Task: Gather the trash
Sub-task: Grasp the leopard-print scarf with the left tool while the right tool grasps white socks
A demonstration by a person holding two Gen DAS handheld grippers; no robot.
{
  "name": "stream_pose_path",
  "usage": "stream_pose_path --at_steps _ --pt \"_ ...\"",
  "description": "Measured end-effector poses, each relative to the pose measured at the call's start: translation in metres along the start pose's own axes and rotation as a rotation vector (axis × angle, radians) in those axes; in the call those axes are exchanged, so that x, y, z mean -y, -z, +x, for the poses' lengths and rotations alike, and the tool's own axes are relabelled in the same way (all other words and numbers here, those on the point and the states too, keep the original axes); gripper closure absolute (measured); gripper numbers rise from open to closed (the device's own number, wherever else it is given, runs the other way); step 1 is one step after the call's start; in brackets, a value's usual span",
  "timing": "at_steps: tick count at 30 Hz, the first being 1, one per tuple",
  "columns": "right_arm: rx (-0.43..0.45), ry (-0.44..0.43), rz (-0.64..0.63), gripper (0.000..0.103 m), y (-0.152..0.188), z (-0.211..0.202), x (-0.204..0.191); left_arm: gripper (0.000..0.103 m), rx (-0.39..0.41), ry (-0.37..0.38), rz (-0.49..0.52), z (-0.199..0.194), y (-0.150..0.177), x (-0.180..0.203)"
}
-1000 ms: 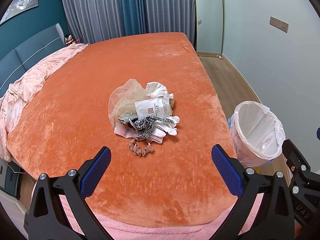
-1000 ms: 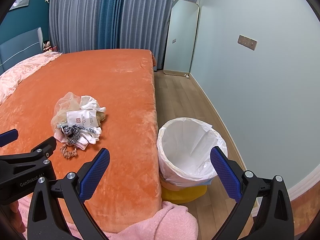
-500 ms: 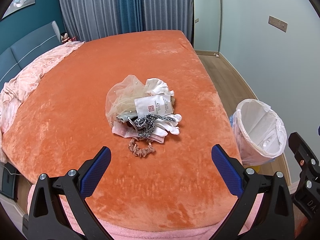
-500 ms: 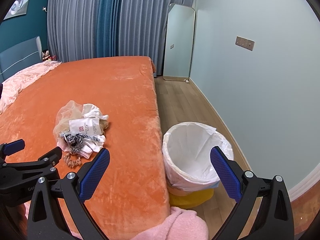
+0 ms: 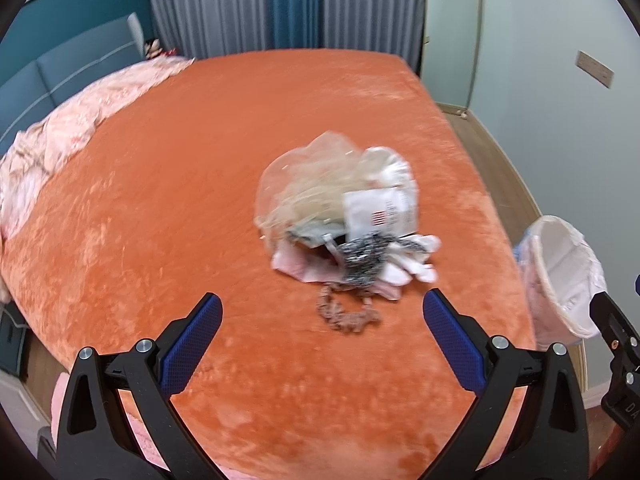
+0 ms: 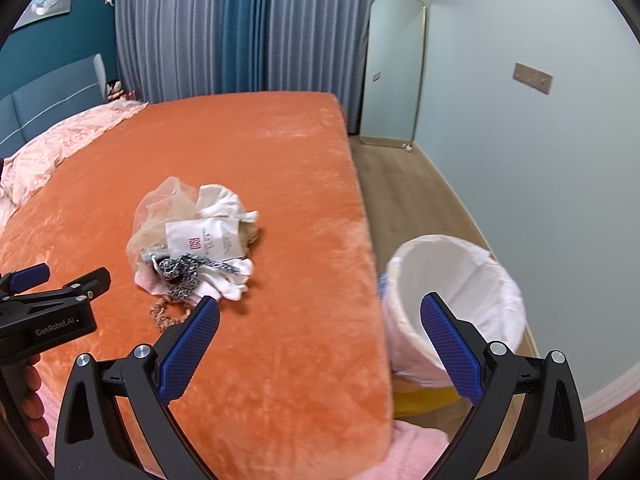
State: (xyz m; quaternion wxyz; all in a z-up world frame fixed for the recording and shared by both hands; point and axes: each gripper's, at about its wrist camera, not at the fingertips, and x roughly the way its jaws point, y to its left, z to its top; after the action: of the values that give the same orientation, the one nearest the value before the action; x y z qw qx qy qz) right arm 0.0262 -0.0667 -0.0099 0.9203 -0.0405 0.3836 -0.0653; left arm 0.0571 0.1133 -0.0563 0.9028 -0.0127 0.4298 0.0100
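Item: litter pile [image 5: 344, 236], a loose heap on the orange plush bed cover [image 5: 180, 184], nearer the bed's right edge than its left, short of the foot edge

Contents, as far as blur allows: clear crinkled plastic bag [image 5: 308, 184]; white paper sachet with a red mark [image 6: 204, 238]; crumpled white tissue [image 6: 220, 200]; black-and-white speckled cord [image 6: 180, 272]; pinkish-brown fabric scrunchie [image 5: 344, 312] lying at the pile's near edge, touching it

Left gripper [image 5: 322, 336]: blue-padded jaws wide apart, holding nothing, short of the scrunchie

Right gripper [image 6: 320, 332]: jaws likewise apart and unladen, spanning the bed's right edge and the bin

Step judged in hand: approach for a first pick; nothing collected yet

Handling advice: take single outlying pieces first, the scrunchie being nearest; descend square, close on the fabric, not the plush cover; the plastic bag will likely slip and drag neighbours

Container: round waste bin lined with a white plastic bag [image 6: 460, 284], on the wooden floor just beside the bed's right edge; liner looks empty in the right wrist view, bottom not fully seen
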Motion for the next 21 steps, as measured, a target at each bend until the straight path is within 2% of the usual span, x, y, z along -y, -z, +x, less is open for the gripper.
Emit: stream_pose_path --at_steps 4,11,18,21 --pt "-0.046 -0.027 -0.007 0.007 0.001 0.027 -0.018 0.007 -0.064 -0.019 -0.049 0.028 0.003 -0.024" --pt "-0.109 -0.066 -0.006 0.007 0.002 0.074 -0.043 0.008 -0.103 0.034 -0.057 0.067 -0.002 -0.029" --pt "-0.161 -0.077 -0.015 0.012 0.000 0.111 -0.053 0.024 -0.126 0.144 -0.032 0.107 -0.025 0.002" --pt "-0.180 -0.090 -0.010 0.016 -0.001 0.123 -0.054 0.035 -0.147 0.169 -0.009 0.125 -0.030 0.016"
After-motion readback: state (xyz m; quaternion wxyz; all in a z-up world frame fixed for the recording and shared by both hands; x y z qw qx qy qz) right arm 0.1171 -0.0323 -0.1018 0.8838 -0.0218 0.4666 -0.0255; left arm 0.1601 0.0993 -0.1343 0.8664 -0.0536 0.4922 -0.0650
